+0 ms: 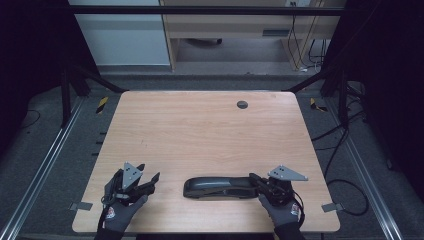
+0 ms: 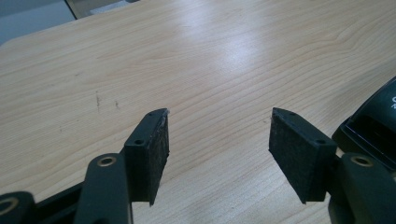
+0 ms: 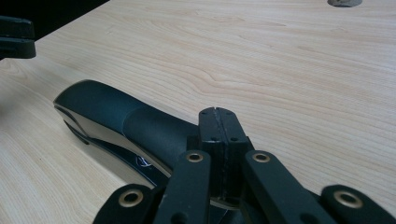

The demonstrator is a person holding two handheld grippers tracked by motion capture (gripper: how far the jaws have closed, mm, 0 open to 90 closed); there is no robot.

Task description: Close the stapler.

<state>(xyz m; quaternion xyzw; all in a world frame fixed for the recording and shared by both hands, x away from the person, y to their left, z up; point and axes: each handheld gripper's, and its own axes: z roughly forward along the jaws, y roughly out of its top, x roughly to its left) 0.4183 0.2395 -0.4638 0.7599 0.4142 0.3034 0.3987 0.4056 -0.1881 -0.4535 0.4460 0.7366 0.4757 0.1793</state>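
Observation:
A long black device (image 1: 215, 187) with a rounded glossy top lies flat near the front edge of the wooden table (image 1: 200, 130), its length running left to right. My right gripper (image 1: 253, 178) is shut, pads pressed together with nothing between them, and sits over the device's right end; in the right gripper view the closed tips (image 3: 218, 114) lie just above the device's dark body (image 3: 121, 121). My left gripper (image 1: 149, 172) stands open to the left of the device, with bare wood between its pads (image 2: 219, 140). The device's near end (image 2: 378, 116) shows beside the right-hand pad.
A small round grey grommet (image 1: 242, 104) sits in the table top at the far side, right of centre. Metal rails and cables run on the floor along both table sides. Gloved hands hold both grippers at the front edge.

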